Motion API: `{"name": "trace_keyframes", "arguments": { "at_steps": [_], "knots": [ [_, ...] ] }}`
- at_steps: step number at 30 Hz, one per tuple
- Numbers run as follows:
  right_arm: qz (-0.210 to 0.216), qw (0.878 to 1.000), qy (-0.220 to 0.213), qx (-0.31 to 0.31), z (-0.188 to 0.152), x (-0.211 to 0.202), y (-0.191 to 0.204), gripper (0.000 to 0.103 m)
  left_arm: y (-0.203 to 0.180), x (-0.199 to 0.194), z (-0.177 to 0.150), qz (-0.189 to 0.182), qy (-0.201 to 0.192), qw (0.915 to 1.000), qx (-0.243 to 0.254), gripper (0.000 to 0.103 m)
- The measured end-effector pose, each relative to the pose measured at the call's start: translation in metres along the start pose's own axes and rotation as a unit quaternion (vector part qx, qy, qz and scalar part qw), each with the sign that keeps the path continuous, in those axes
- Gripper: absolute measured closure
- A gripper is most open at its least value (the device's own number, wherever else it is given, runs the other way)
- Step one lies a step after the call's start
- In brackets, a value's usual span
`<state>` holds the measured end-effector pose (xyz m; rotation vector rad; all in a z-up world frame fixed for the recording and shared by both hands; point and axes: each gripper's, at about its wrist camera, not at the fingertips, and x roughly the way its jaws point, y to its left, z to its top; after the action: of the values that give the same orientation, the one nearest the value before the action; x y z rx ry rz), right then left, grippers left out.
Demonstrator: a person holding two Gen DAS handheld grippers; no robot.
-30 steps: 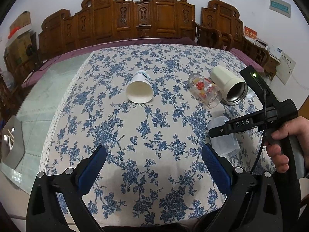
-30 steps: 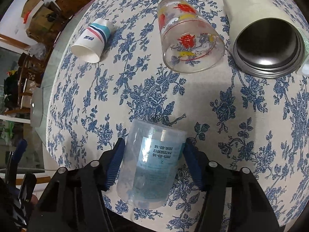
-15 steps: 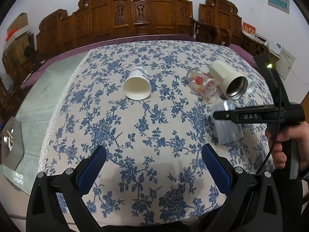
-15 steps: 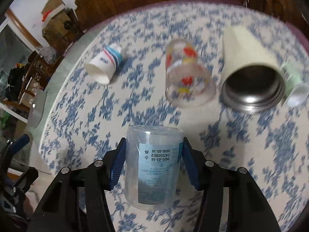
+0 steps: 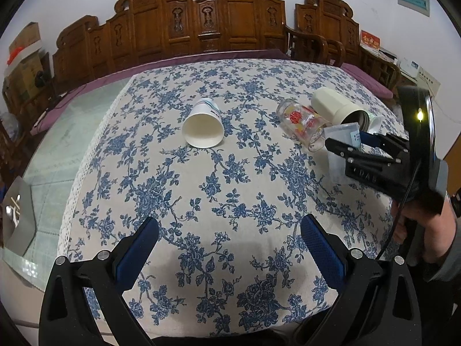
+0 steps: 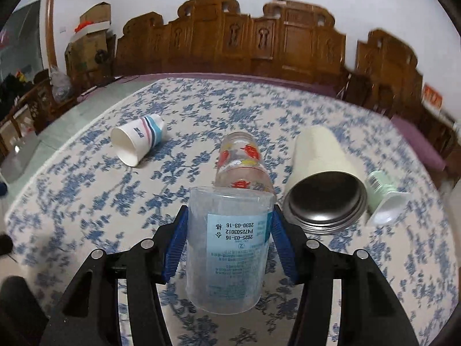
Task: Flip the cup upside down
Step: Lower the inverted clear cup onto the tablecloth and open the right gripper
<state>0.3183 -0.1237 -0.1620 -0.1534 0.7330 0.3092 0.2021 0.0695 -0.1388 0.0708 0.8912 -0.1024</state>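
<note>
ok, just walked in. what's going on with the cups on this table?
The right claw is shut on a clear plastic cup with a printed label, held above the floral tablecloth, label text upside down. The left claw is open and holds nothing. Lying on their sides on the cloth: a striped paper cup, a printed glass, a cream steel-lined tumbler and a small green cup.

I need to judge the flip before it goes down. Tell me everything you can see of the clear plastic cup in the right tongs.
The clear plastic cup is frosted, see-through and looks empty, with a pale blue label whose printed dates read upside down. The right tongs are shut on its sides with blue pads. It hangs roughly vertical above the floral tablecloth; whether it touches the cloth is unclear. The printed glass lies just beyond.
</note>
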Motion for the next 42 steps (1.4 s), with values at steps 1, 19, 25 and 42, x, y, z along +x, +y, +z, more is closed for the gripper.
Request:
{"name": "trace_keyframes", "arguments": {
  "at_steps": [1, 19, 25, 42],
  "knots": [
    [-0.007, 1.000, 0.000, -0.002, -0.003, 0.001, 0.001, 0.045, 0.000, -0.001, 0.000, 0.000, -0.001, 1.0000, 0.000, 0.008],
    [-0.012, 1.000, -0.006, 0.015, -0.050, -0.036, -0.001, 0.044, -0.013, -0.026, 0.005, -0.011, -0.034, 0.9993, 0.005, 0.008],
    [0.006, 0.999, 0.009, 0.032, -0.048, -0.045, -0.007, 0.031, -0.022, -0.030, 0.005, -0.007, -0.040, 0.9992, 0.006, 0.008],
    [0.027, 0.997, -0.018, 0.069, -0.057, -0.139, -0.037, 0.003, -0.069, -0.050, -0.015, -0.003, -0.039, 0.9991, -0.015, 0.008]
  ]
}}
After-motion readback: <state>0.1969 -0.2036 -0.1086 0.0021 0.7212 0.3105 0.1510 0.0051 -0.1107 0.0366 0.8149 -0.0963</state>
